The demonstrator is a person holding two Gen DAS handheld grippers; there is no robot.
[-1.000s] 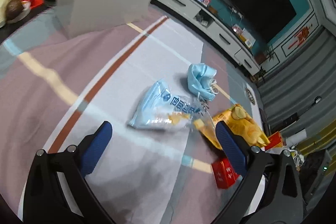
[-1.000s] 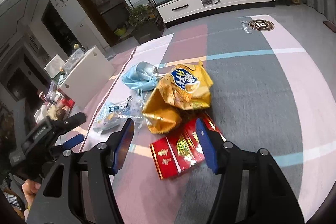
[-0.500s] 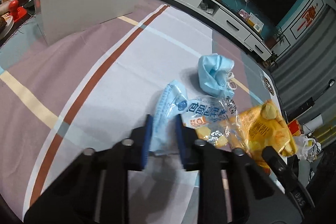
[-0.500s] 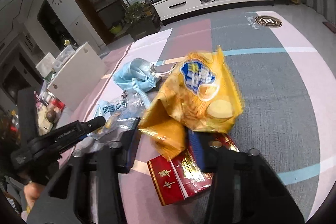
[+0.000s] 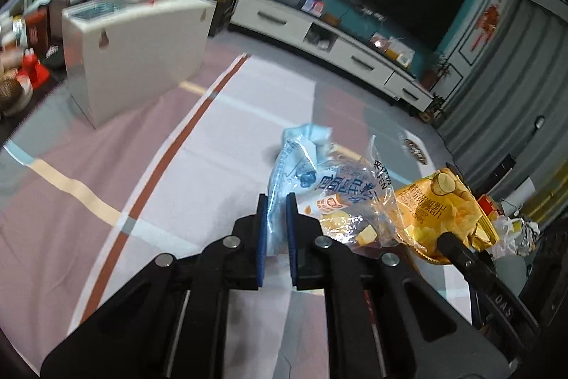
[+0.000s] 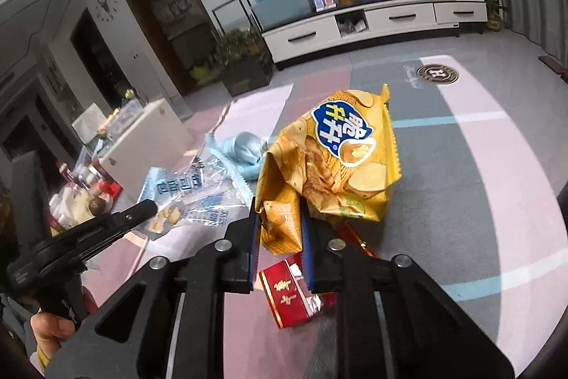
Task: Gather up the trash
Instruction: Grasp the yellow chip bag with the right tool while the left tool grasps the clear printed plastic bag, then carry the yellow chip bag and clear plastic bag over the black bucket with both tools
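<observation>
Between the blue fingers (image 5: 262,229) of the left gripper (image 5: 276,201), still closing, a crinkled clear-and-blue plastic snack wrapper (image 5: 330,190) is pinched by its edge, above the striped floor rug (image 5: 117,166); a crumpled yellow foil chip bag (image 5: 440,205) hangs beside it.

From the right wrist, the right gripper (image 6: 278,207), also closing, pinches that yellow bag (image 6: 333,162) at its lower corner. A flat red carton (image 6: 287,293) lies on the rug beneath, a pale blue face mask (image 6: 245,150) farther off.

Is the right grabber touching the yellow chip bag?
Touching. In the right wrist view, the right gripper has its closing blue pads pressed against both sides of the yellow chip bag's crumpled lower end.
</observation>
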